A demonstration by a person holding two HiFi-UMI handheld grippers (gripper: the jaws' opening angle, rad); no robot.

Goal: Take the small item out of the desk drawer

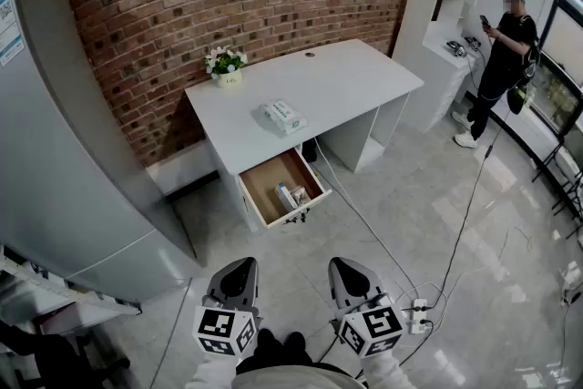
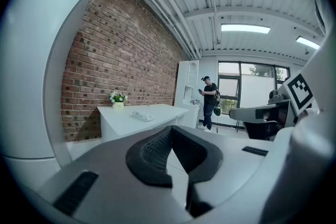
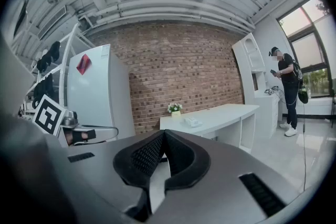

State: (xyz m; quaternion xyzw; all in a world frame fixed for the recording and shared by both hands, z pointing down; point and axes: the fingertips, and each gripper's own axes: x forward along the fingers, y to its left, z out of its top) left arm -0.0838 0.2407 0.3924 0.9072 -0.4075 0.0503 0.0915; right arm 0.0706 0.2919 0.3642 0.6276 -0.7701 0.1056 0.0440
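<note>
The white desk (image 1: 351, 77) stands against the brick wall, and its drawer (image 1: 259, 208) is pulled out at the front left. The small item (image 1: 290, 196) lies inside the drawer, towards its right side. Both grippers are well short of the desk, out over the floor. The left gripper (image 1: 237, 269) has its jaws closed together on nothing, and the right gripper (image 1: 346, 269) is likewise closed and empty. A white pack (image 1: 284, 116) lies on the desktop above the drawer, and a flower pot (image 1: 226, 66) stands at the desk's back left corner.

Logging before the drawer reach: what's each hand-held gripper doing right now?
Left hand-held gripper: closed, empty.
Right hand-held gripper: closed, empty.
</note>
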